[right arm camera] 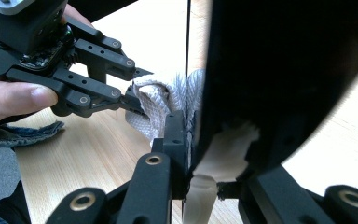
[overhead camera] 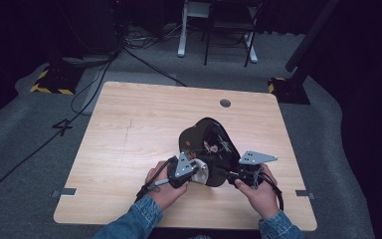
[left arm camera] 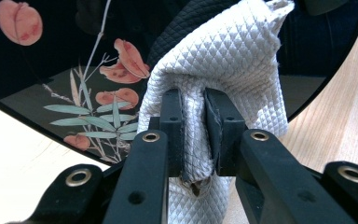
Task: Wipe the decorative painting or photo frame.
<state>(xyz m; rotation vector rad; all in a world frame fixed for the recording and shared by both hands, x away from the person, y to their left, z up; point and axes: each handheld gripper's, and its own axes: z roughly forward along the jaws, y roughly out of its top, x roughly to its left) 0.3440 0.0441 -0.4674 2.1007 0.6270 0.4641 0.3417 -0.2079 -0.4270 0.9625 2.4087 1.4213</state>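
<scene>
Plate: glossy black, oval, painted with orange blossoms and green leaves; tilted on edge above the table's near side. Cloth: white, diamond-quilted, bunched, pressed against the plate's decorated face.

Right tool: far jaw hidden behind black plate; plate's painted branch cut off by top edge.

A light wooden table stands on grey carpet in a dark room.
</scene>
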